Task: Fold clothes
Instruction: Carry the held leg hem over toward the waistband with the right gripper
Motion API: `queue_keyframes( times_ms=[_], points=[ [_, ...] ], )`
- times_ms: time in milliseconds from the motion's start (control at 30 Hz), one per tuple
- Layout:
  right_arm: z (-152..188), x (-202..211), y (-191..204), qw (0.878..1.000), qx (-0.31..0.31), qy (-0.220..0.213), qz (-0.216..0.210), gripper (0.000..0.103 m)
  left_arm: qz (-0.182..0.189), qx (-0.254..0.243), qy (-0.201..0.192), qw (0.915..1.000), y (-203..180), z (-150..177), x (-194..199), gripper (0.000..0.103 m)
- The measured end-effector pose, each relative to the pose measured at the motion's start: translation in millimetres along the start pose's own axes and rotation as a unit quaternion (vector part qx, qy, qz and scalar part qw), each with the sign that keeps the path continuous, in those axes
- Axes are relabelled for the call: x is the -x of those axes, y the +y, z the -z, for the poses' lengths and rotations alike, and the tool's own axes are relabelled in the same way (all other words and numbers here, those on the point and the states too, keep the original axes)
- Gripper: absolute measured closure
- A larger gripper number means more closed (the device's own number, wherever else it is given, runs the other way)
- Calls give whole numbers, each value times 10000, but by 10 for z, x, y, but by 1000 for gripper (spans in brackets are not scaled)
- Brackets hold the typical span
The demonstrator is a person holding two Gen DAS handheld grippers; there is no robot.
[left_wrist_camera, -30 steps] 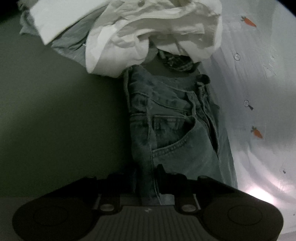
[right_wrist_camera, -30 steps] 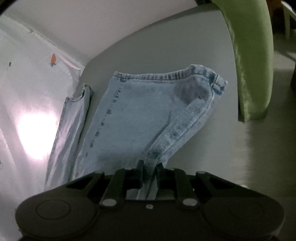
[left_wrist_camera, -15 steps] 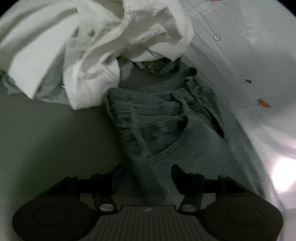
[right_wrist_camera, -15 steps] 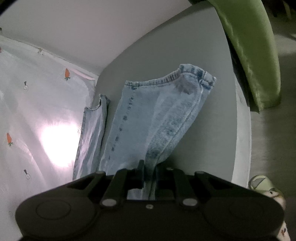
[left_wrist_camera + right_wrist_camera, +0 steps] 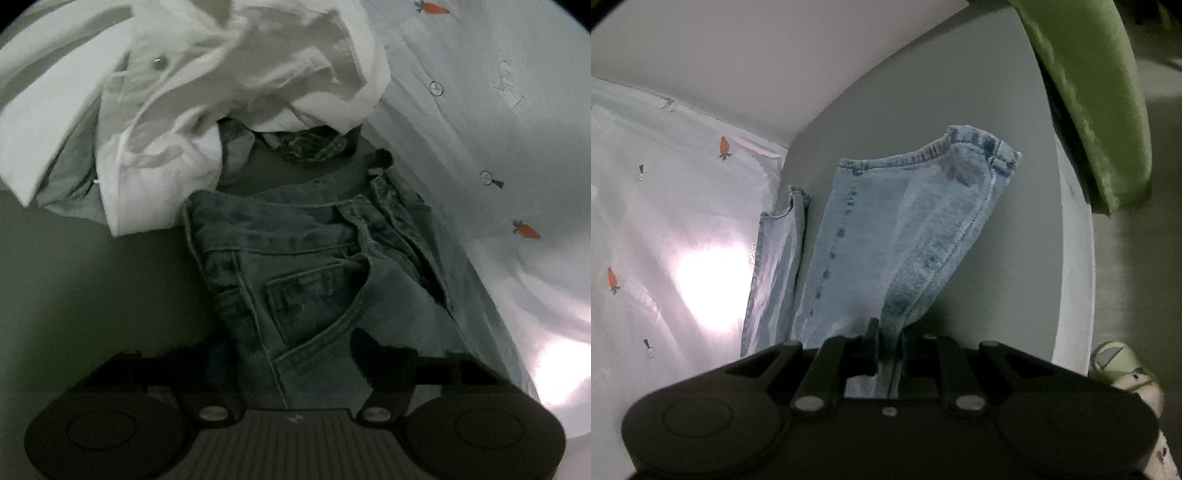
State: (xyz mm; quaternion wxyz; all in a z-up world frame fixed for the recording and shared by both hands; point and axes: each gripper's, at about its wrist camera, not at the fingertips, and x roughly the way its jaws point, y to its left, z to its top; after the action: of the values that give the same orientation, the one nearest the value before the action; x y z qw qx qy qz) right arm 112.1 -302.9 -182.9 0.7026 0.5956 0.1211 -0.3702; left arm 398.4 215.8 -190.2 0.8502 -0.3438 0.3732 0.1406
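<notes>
A pair of light-blue jeans lies on a grey table. The left wrist view shows its waistband and pocket end (image 5: 317,273), flat under my left gripper (image 5: 291,350). That gripper is open, its fingers spread either side of the denim's side seam. In the right wrist view one jeans leg (image 5: 886,236) rises from the table, its hem (image 5: 942,151) lifted and curled over. My right gripper (image 5: 888,343) is shut on the edge of that leg. The second leg (image 5: 779,254) lies flat to the left.
A crumpled white garment (image 5: 207,92) is heaped just beyond the waistband, with a dark checked cloth (image 5: 314,144) under it. A white carrot-print shirt (image 5: 498,166) lies spread beside the jeans. A green cushion (image 5: 1086,85) stands past the table's rounded edge (image 5: 1078,236).
My left gripper has opened and let go of the jeans' side seam, staying over the waistband. My right gripper has raised the leg higher, still shut on it.
</notes>
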Motion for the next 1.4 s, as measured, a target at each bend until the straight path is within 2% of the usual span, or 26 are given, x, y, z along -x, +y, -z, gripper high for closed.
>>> queue_keyframes(
  times_ms=[33, 67, 100, 233, 367, 433, 633, 733, 900, 1067, 1233, 1400],
  points=[
    [-9, 6, 14, 10000, -6, -3, -64, 93, -77, -75, 2, 9999, -27, -14, -10, 57],
    [-20, 25, 52, 9998, 30, -21, -189, 94, -123, -111, 2, 9999, -37, -28, -11, 77],
    [-32, 51, 111, 9994, 122, -56, -315, 97, -50, 0, -6, 10000, 16, -37, 20, 84],
    [-101, 116, 398, 9966, 565, -137, -579, 98, 251, 283, -161, 9992, 148, -65, 210, 89],
    [-195, 94, 711, 9933, 742, -181, -864, 98, 558, 219, -584, 9965, -34, -89, 532, 89],
    [-283, 53, 846, 9920, 738, -170, -1014, 98, 701, 348, -771, 9939, -170, -136, 624, 89],
    [-638, -189, 1341, 9873, 868, -128, -1325, 98, 1025, 542, -1178, 9863, -696, -318, 717, 90],
    [-833, -389, 1663, 9835, 1194, -148, -1350, 98, 1138, 504, -1354, 9829, -979, -416, 672, 89],
    [-994, -918, 2196, 9777, 1553, -164, -1403, 98, 1092, 437, -1540, 9810, -1387, -566, 426, 89],
    [-1090, -1591, 2719, 9780, 1532, -159, -1408, 98, 1012, 601, -1636, 9795, -1631, -682, 30, 89],
    [-1138, -2309, 3398, 9653, 2201, -154, -1399, 99, 970, 971, -1774, 9745, -1862, -823, -370, 89],
    [-1126, -3201, 3931, 9558, 2643, -24, -1291, 99, 899, 793, -1876, 9749, -2144, -1005, -823, 89]
  ],
)
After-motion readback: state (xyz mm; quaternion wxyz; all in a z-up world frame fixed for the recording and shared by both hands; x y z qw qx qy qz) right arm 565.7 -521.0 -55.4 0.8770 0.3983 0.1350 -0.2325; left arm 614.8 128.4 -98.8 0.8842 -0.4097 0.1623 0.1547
